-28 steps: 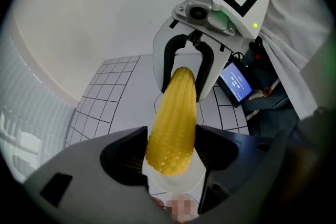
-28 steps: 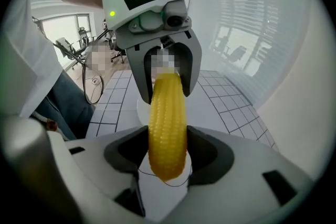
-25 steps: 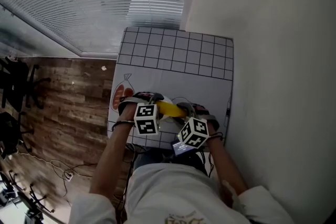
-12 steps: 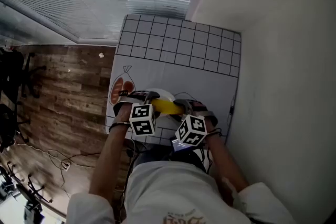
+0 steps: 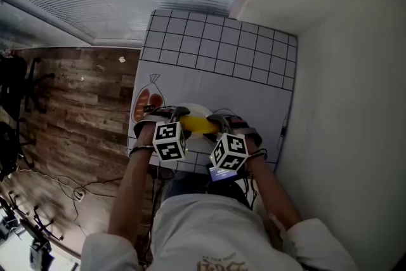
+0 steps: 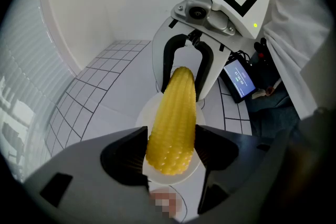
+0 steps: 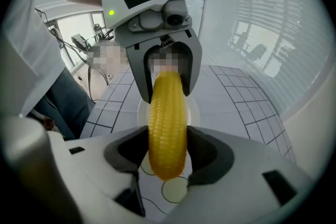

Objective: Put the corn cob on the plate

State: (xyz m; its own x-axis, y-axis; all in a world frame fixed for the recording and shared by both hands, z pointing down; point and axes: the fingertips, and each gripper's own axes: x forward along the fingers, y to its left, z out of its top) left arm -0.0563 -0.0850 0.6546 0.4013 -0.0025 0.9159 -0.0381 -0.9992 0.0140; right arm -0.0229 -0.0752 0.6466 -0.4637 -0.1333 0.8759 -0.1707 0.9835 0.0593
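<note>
Yellow corn cob (image 6: 172, 123) hangs level, one end clamped in the left gripper (image 6: 170, 157), the other in the right gripper (image 7: 167, 157). It is over the plate (image 5: 192, 112), by the table's (image 5: 216, 54) near edge. Judged stiff, fairly light, rounded, bumpy and liable to roll. End grips suit it.

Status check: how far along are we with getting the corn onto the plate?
Done: the corn cob is gripped and over the plate. In hand: the left gripper and right gripper are each shut on one end of it. Left: set it down and open both; whether it touches the plate yet, I can't tell.
</note>
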